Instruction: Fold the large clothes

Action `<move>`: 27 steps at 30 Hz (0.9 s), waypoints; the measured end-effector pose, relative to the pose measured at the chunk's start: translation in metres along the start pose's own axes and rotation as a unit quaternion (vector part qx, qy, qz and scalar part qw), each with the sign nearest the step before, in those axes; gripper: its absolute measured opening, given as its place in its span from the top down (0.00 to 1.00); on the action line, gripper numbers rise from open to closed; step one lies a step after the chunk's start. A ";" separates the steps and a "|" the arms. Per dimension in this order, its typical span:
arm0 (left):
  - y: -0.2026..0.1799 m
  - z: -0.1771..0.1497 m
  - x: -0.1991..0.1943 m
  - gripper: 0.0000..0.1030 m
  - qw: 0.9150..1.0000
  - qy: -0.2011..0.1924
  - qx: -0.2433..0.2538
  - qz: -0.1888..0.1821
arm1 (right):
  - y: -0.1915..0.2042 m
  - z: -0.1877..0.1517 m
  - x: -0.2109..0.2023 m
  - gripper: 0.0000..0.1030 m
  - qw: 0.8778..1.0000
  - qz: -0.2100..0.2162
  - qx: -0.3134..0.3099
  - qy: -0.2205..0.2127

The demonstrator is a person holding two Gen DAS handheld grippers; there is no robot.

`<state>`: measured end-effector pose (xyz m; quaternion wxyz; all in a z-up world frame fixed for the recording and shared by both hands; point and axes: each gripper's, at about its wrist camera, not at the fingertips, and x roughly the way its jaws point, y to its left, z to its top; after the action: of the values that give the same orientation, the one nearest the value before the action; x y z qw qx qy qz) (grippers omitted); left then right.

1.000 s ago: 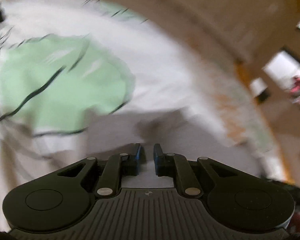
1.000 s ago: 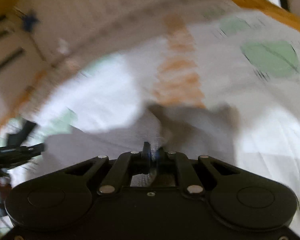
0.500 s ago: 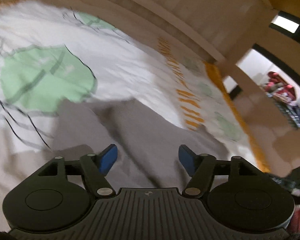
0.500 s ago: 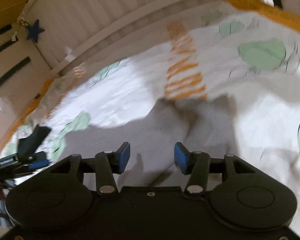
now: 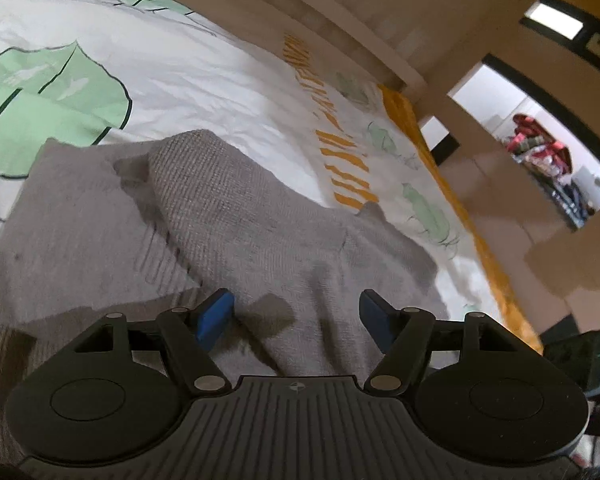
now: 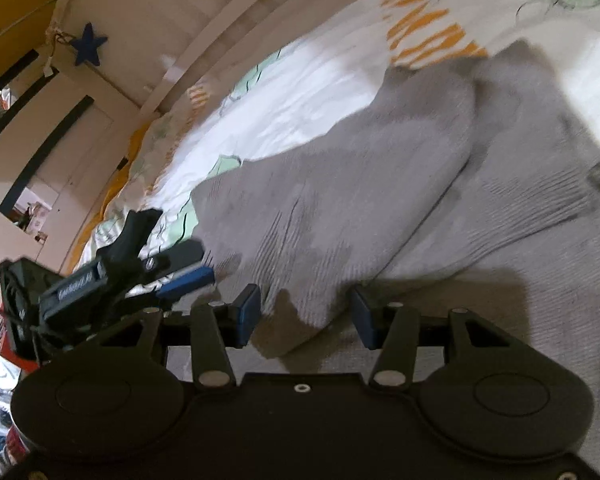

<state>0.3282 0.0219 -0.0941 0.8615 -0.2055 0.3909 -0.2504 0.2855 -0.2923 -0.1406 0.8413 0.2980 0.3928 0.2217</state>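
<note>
A grey ribbed knit garment [image 5: 228,216] lies on the bed with its two sleeves folded over its body; the right wrist view shows the same garment [image 6: 380,184]. My left gripper [image 5: 296,316] hovers just above the cloth with its blue pads wide apart and nothing pinched. My right gripper [image 6: 304,312] is open too, its pads on either side of a folded sleeve edge without pressing it. The left gripper [image 6: 180,276] also shows at the left of the right wrist view, open.
The garment rests on a white bedspread [image 5: 204,68] printed with green leaves and orange stripes. A pale slatted headboard [image 6: 188,20] runs behind the bed. A doorway [image 5: 540,148] opens to the right, and a blue star [image 6: 87,44] hangs on the wall.
Both grippers went from shut to open, letting go of the grey cloth. Both then pulled back, so more of the folded garment now shows in front of them.
</note>
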 end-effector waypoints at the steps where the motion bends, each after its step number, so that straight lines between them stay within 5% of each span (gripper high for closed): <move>1: 0.002 -0.001 0.000 0.34 1.000 0.002 -0.001 0.002 | 0.001 0.000 0.003 0.44 1.000 0.002 -0.003 0.003; 9: 0.013 -0.004 0.007 0.34 1.000 -0.009 -0.022 -0.004 | 0.002 -0.013 0.013 0.46 0.999 0.016 -0.016 0.024; 16: 0.019 -0.006 0.005 0.34 0.998 -0.029 -0.048 -0.020 | 0.002 -0.014 0.009 0.81 0.999 0.013 -0.020 0.028; 23: 0.023 -0.004 0.000 0.35 0.996 -0.053 -0.070 -0.033 | 0.020 -0.012 0.000 0.83 0.998 0.022 -0.040 0.031; 24: 0.024 -0.004 -0.001 0.40 0.995 -0.053 -0.071 -0.036 | 0.023 -0.012 -0.001 0.83 0.998 0.024 -0.042 0.032; 27: 0.023 -0.005 0.004 0.75 0.996 -0.034 -0.068 -0.050 | 0.028 -0.013 -0.004 0.83 0.998 0.022 -0.048 0.033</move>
<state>0.3330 0.0373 -0.1117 0.8446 -0.2913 0.3668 -0.2593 0.2692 -0.2701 -0.1264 0.8361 0.2587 0.4023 0.2686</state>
